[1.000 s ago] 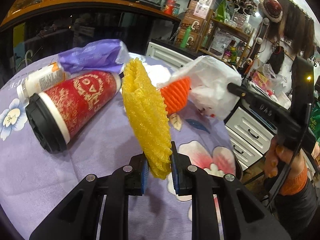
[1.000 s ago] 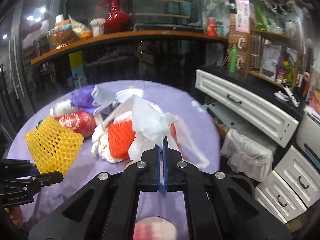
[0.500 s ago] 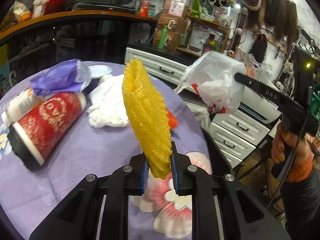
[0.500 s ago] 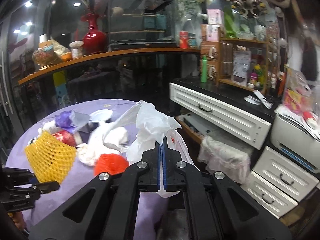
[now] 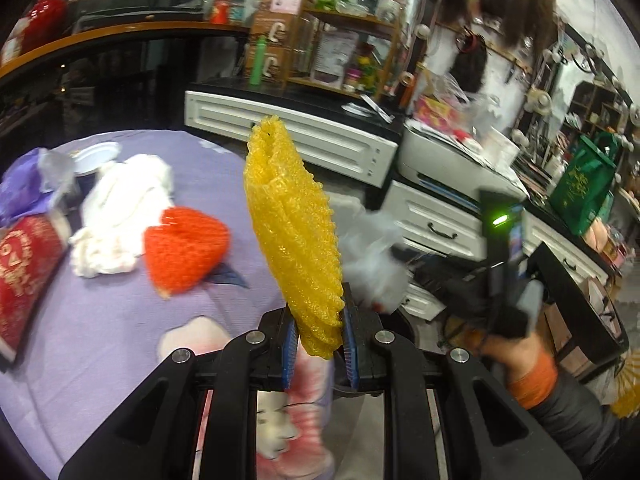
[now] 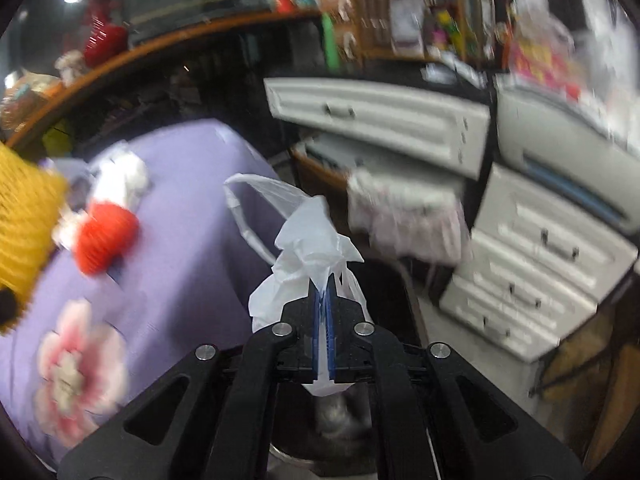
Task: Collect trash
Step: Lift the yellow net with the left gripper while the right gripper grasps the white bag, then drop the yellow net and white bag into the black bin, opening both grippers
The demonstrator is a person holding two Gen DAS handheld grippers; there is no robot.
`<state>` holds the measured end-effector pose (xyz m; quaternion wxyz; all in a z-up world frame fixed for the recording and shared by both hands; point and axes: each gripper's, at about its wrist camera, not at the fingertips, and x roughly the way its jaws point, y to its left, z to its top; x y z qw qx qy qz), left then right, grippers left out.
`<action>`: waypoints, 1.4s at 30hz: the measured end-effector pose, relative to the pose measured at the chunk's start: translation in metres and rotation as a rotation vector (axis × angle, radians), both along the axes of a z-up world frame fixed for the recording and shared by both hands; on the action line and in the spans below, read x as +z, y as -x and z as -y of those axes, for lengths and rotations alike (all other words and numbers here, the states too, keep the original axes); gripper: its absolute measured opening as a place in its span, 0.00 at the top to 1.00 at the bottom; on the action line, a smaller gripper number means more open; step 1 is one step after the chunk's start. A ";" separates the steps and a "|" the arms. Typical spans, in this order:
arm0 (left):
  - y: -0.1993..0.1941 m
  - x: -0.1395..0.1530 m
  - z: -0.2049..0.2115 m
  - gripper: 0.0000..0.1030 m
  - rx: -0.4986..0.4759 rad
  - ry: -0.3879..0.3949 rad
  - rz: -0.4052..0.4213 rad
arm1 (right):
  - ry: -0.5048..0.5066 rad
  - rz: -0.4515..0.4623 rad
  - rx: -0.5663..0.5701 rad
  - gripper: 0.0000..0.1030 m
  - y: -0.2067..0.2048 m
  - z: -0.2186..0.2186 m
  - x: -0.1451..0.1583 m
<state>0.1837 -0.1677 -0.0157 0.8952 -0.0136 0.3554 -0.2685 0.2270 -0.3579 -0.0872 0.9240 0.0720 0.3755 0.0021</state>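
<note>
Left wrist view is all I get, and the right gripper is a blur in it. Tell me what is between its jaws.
Observer: A white plastic bag sits between the blue pads of the right gripper; the jaws are opening.
Operator: Say what lies under it.
Observer: A dark round container, it seems, just off the edge of the table; its inside is blurred.
Operator: Report the bag's handle.
Observer: One loop handle arches up to the left, free of the pads.

On the table (image 5: 100, 320), the foam net (image 5: 186, 250) lies right of the tissue wad (image 5: 120, 216).
</note>
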 end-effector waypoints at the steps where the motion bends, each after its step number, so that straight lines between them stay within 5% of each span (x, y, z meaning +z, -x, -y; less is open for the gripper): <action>1: -0.001 -0.002 0.006 0.81 -0.012 -0.001 -0.009 | -0.010 -0.016 -0.024 0.68 0.001 0.004 -0.009; 3: -0.002 -0.004 0.015 0.81 -0.033 -0.003 -0.021 | -0.043 -0.009 -0.073 0.40 0.009 0.014 -0.021; 4: -0.002 -0.006 0.020 0.81 -0.043 -0.005 -0.024 | -0.049 -0.004 -0.085 0.38 0.012 0.017 -0.023; 15: -0.013 -0.034 0.090 0.81 -0.158 -0.071 -0.097 | -0.011 0.028 -0.263 0.23 0.073 0.056 -0.027; 29: -0.029 -0.088 0.136 0.80 -0.173 -0.201 -0.166 | 0.016 0.035 -0.390 0.21 0.150 0.089 -0.037; 31: -0.030 -0.094 0.139 0.76 -0.177 -0.212 -0.178 | 0.011 0.033 -0.398 0.20 0.152 0.090 -0.039; 36: -0.029 -0.096 0.139 0.33 -0.170 -0.216 -0.162 | 0.001 0.028 -0.402 0.20 0.154 0.092 -0.041; 42: -0.026 -0.086 0.134 0.23 -0.172 -0.181 -0.150 | -0.009 0.023 -0.408 0.20 0.155 0.093 -0.041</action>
